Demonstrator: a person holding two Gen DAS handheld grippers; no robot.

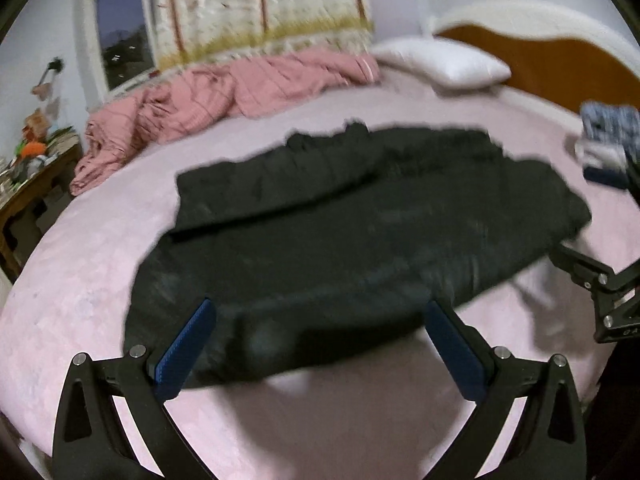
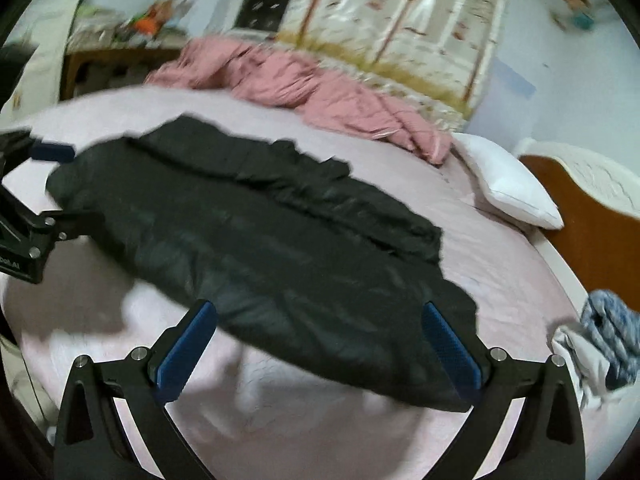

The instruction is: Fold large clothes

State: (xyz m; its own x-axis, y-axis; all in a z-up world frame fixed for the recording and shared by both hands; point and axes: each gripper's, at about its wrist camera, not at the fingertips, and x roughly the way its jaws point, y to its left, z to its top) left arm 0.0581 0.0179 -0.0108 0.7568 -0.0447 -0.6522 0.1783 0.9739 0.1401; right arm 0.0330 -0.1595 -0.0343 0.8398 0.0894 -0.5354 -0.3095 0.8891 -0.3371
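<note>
Left wrist view: a black garment (image 1: 360,232) lies spread across a pink bed sheet (image 1: 80,280), with a rumpled pink quilt (image 1: 224,88) and white pillow (image 1: 440,62) behind it and a blue-and-white cloth pile (image 1: 608,132) at the right edge. Both the left gripper (image 1: 320,316) and right gripper (image 2: 320,316) hover at the garment's near edge, tongs spread wide, gripping nothing

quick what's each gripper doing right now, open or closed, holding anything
Left gripper: open, holding nothing, above the dark garment.
Right gripper: open, holding nothing.
</note>
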